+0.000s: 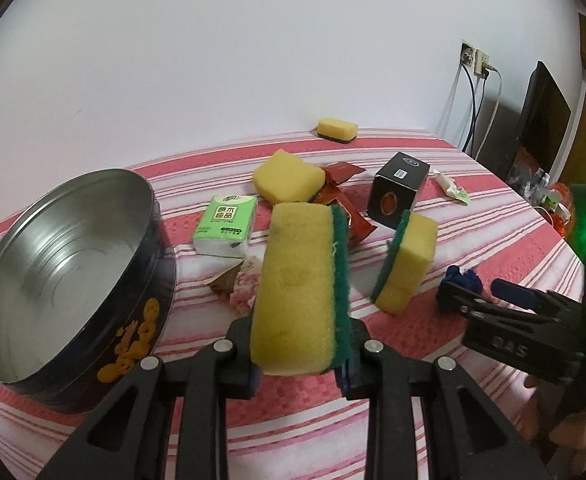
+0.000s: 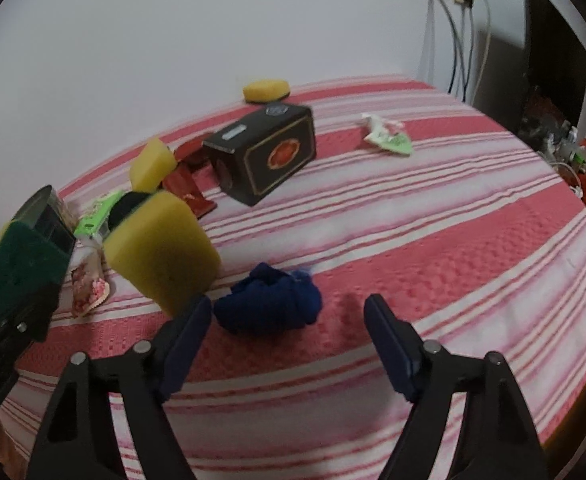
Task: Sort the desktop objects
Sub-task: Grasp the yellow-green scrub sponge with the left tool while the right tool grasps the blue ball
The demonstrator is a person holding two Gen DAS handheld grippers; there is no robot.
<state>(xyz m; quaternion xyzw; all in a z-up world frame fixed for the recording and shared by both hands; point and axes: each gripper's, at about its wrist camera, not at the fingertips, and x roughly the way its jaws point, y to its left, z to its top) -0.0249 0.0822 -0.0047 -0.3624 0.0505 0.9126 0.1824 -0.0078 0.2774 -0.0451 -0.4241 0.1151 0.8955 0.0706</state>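
While the left gripper (image 1: 299, 354) clamped a yellow sponge with a green scouring face (image 1: 299, 292) between its jaws, the left wrist view showed the sponge lifted clear of the striped counter (image 1: 433, 360). Left of the jaws stood an open round metal tin (image 1: 73, 280), empty inside. Straight beyond the held sponge lay a floral wrapper (image 1: 241, 284), a green tissue pack (image 1: 225, 226), a bare yellow sponge (image 1: 287, 176) and red packets (image 1: 341, 200). Right of the jaws a second green-backed sponge (image 1: 407, 260) stood on edge, with a black box (image 1: 397, 190) behind it and a dark blue cloth (image 1: 459, 284) near the right gripper (image 1: 481, 292). Another sponge (image 1: 337, 128) lay far off by the wall.

In the right wrist view, the right gripper (image 2: 289, 316) had its jaws apart, pressing on nothing, with the blue cloth (image 2: 269, 304) lying just ahead between them. The standing sponge (image 2: 161, 248) was close by the left jaw. The black box (image 2: 265, 156) lay beyond, and a crumpled white-green wrapper (image 2: 387, 136) farther right. Right of the jaws the counter (image 2: 473, 240) ran bare to its rounded edge.
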